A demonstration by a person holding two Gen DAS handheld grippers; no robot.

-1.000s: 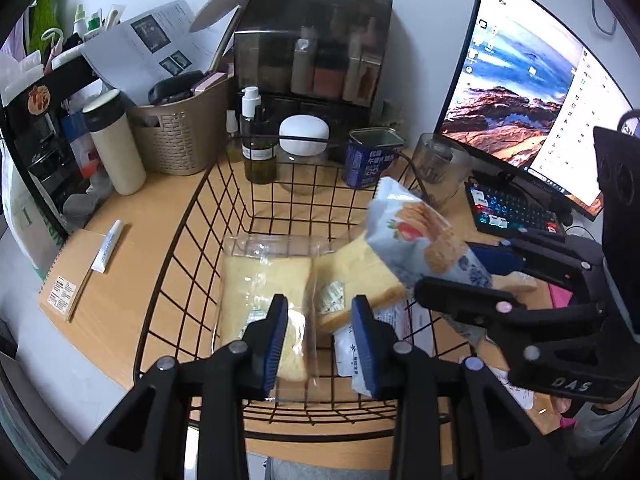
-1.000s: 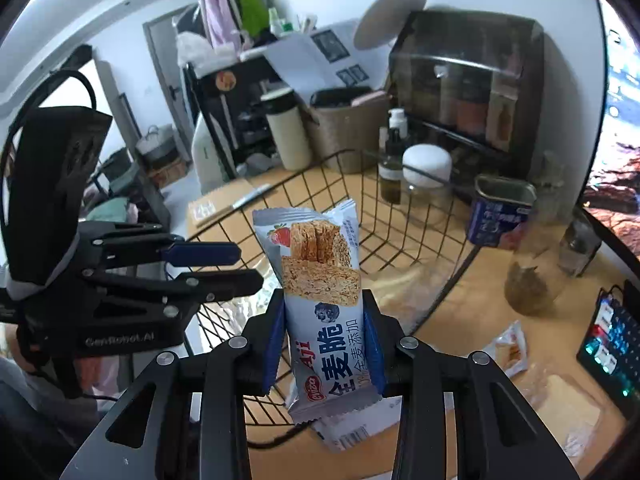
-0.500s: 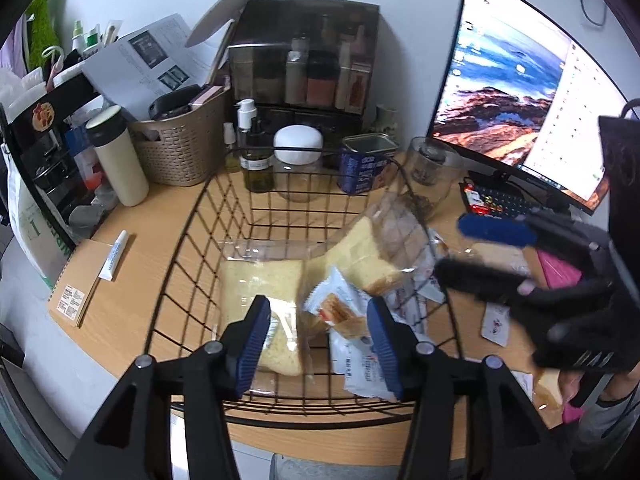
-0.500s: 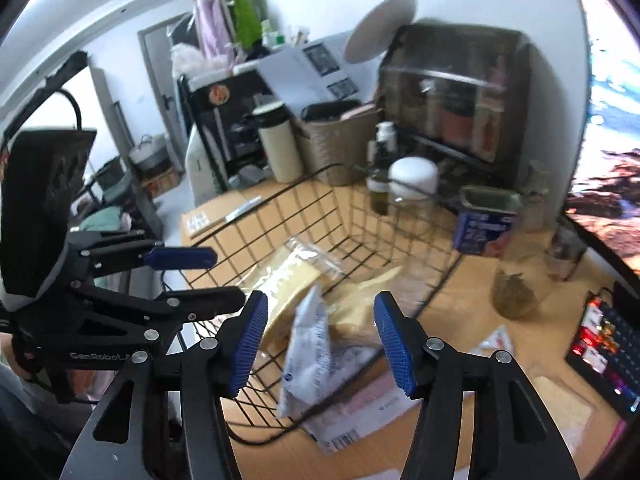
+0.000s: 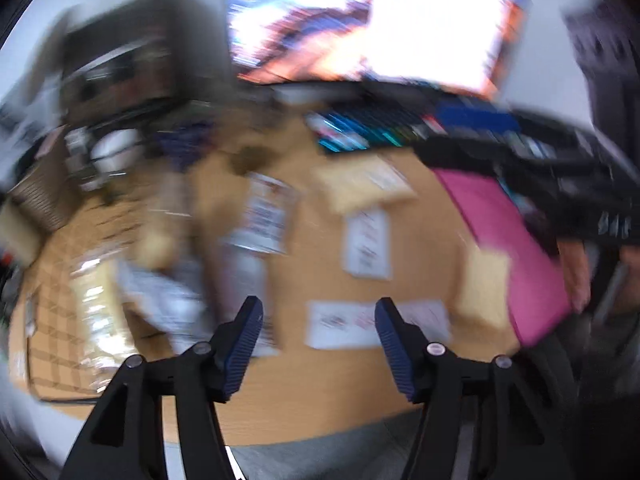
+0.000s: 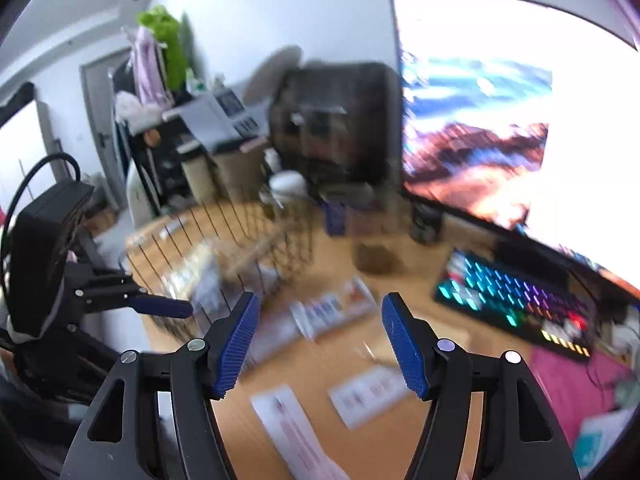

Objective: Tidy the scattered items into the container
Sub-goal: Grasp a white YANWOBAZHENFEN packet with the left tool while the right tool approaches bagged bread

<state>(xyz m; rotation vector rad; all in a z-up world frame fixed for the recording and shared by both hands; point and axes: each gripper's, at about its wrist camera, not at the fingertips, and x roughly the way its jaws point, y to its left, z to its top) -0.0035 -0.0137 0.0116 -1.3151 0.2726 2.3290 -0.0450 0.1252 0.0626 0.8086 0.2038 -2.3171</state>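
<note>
Both our jaws gape empty; ahead of the left gripper (image 5: pixel 316 324) lies a packet (image 5: pixel 344 324) (badly blurred) on the desk (image 5: pixel 320 400). Rushing, we risk misgripping it.

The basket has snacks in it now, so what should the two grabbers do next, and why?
Probably lower the left gripper onto the white packet on the desk, right below its fingers. Both grippers are open and empty, and several packets lie outside the wire basket. The right gripper hovers over other packets.
</note>
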